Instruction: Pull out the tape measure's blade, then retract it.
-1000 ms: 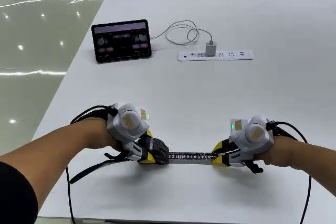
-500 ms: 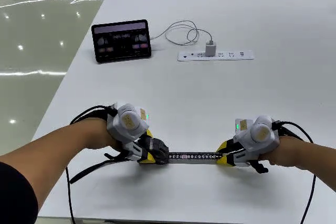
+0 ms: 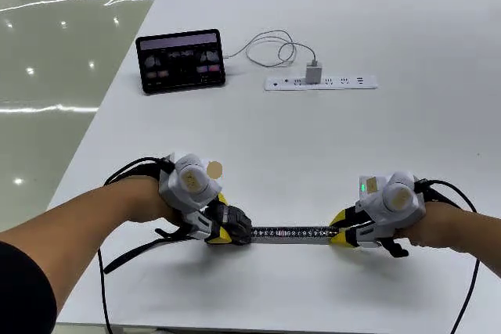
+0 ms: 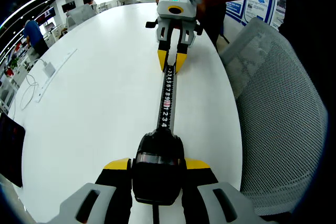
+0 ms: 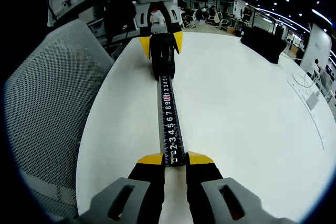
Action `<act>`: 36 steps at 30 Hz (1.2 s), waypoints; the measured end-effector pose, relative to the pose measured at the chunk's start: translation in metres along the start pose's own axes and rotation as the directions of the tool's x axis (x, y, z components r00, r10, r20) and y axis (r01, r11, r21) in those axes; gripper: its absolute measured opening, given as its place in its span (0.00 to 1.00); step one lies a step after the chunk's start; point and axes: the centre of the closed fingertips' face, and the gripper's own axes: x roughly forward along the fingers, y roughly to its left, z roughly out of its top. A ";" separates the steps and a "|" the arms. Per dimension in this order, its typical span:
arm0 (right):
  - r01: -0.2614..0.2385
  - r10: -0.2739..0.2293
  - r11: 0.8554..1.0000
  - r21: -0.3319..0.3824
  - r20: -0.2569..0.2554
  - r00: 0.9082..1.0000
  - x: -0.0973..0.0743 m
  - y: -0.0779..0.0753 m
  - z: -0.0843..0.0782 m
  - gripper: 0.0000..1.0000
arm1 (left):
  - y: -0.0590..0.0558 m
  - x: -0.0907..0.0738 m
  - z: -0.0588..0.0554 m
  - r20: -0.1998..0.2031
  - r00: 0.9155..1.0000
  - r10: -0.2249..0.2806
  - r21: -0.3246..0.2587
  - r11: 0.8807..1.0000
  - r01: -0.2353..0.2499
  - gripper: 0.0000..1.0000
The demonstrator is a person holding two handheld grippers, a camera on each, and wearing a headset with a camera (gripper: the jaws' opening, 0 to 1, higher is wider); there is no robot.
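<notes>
A: Where was the tape measure?
B: Its black case sat near the front edge of the white worktop. The left gripper had its jaws closed against the case's two sides.
A: And the blade?
B: It lay drawn out flat along the worktop, running straight to the right gripper. That one's jaws were pinched almost together on the blade's tip, facing the left gripper.

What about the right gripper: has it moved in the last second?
Yes. The right gripper slid rightward against the fixed power strip, drawing out more blade.
</notes>
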 end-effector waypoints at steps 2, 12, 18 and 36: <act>0.001 -0.001 1.000 0.000 -0.001 1.000 -0.001 0.000 -0.001 0.10 | 0.000 0.000 0.000 0.000 1.000 0.000 0.000 1.000 0.000 0.32; -0.001 0.001 1.000 -0.005 -0.006 1.000 -0.007 0.002 -0.008 0.10 | -0.001 0.000 0.000 0.000 1.000 0.002 -0.002 1.000 -0.002 0.32; 0.002 -0.002 1.000 0.007 -0.007 1.000 -0.012 -0.001 -0.013 0.10 | -0.001 0.000 0.000 -0.002 1.000 0.003 -0.001 1.000 -0.003 0.32; 0.006 -0.005 0.999 0.032 -0.014 1.000 -0.027 -0.002 -0.028 0.10 | -0.002 0.000 0.000 -0.004 1.000 0.001 -0.002 1.000 -0.001 0.32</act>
